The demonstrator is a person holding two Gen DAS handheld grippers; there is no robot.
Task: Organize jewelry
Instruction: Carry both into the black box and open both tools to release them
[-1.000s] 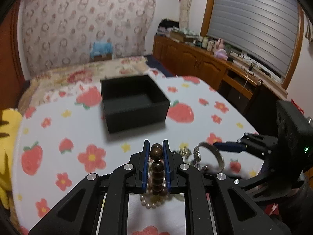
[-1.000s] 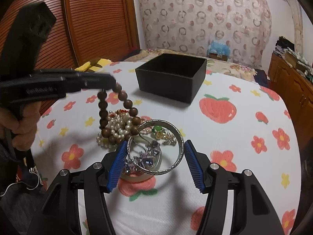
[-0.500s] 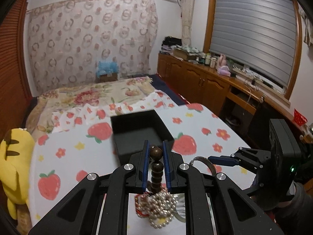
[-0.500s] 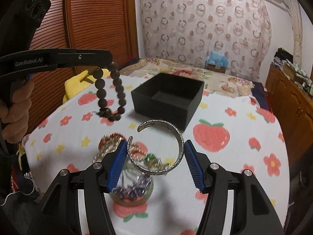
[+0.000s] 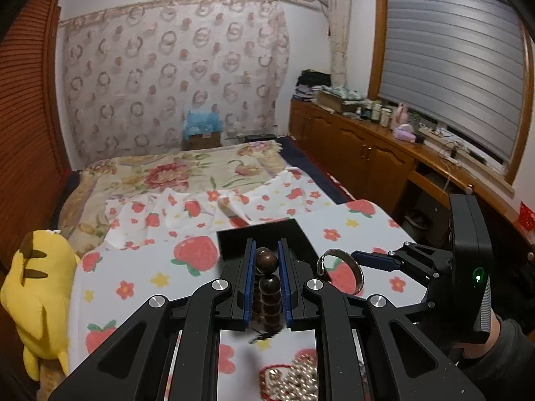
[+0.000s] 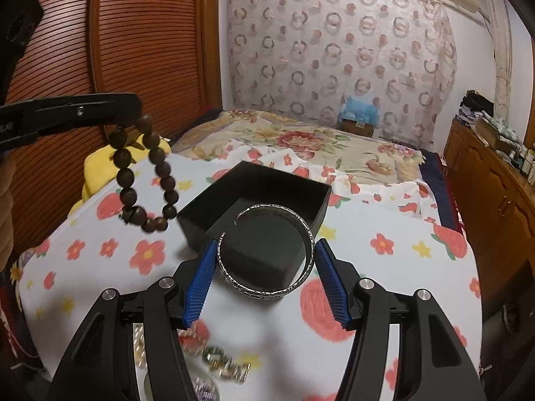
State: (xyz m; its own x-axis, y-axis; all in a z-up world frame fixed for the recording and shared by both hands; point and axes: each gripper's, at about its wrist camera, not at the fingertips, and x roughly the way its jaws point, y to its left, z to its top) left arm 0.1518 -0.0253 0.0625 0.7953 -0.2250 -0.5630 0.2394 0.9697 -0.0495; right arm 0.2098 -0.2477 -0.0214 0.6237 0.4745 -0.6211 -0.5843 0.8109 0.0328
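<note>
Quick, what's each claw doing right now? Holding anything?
Left claw: shut on the brown bead bracelet, which hangs from it in the air.
Right claw: shut on the silver bangle, held above the table near the black box.

The box (image 6: 254, 214) is sitting on the worktop (image 6: 384, 267), the bead bracelet (image 6: 147, 173) hanging to its left, the bangle (image 6: 267, 250) before it, the bed (image 6: 301, 140) lying behind.

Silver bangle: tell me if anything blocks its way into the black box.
Nothing visible does. The bangle, held in the right claw, hangs just short of the open box; the bead bracelet dangles off to the left.
</note>
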